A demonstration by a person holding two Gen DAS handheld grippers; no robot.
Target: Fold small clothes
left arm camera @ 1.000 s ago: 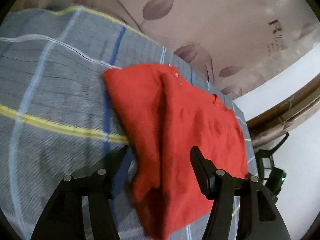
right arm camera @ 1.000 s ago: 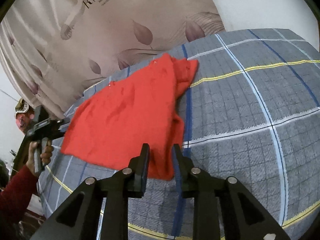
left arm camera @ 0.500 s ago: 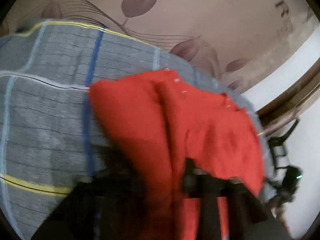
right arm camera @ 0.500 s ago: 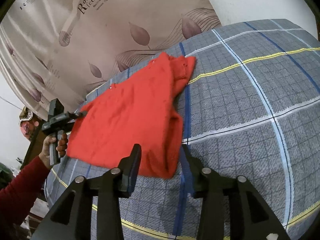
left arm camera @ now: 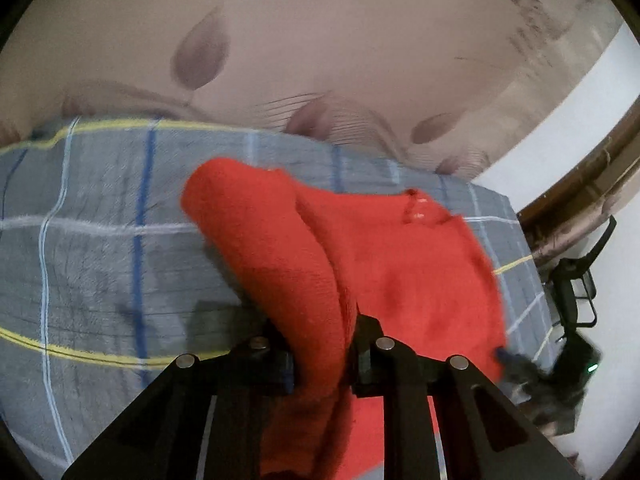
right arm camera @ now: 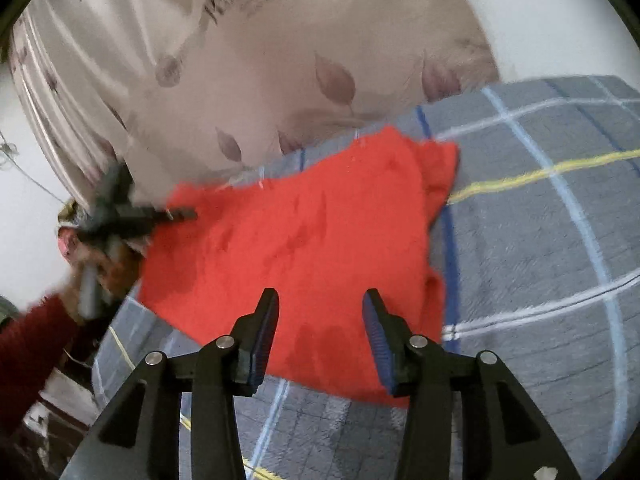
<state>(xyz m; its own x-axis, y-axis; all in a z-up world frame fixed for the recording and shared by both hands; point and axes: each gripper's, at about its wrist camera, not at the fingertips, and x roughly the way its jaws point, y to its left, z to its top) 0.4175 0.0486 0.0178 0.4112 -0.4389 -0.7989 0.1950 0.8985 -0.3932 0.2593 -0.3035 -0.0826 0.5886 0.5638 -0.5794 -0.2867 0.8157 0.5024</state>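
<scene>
Nearest us in the left wrist view, our left gripper (left arm camera: pixel 320 344) has its 2 fingers drawn close together with a thick fold of the red garment (left arm camera: pixel 400 272) pinched between them, the cloth rising in a ridge from the jaws and hanging down below them. From that ridge the garment spreads away to the right across the plaid bedcover (left arm camera: pixel 100 240), its long axis running from the rounded folded end at upper left toward the bed edge at lower right. In the right wrist view, our right gripper (right arm camera: pixel 320 320) stands wide, its blue-padded fingers (right arm camera: pixel 262 338) poised over the near edge of the red garment (right arm camera: pixel 300 240) with nothing between them. Here the cloth lies mostly flat on the plaid bedcover (right arm camera: pixel 540 260), stretched long from the bunched corner at upper right toward the left, where the left gripper (right arm camera: pixel 176 214) meets its far left corner; that tool is blurred, so we can only say it seems to be gripping the cloth there. Beyond the bed hangs a beige curtain (right arm camera: pixel 280 60) printed with leaves, and beside it a white wall (right arm camera: pixel 540 12).
</scene>
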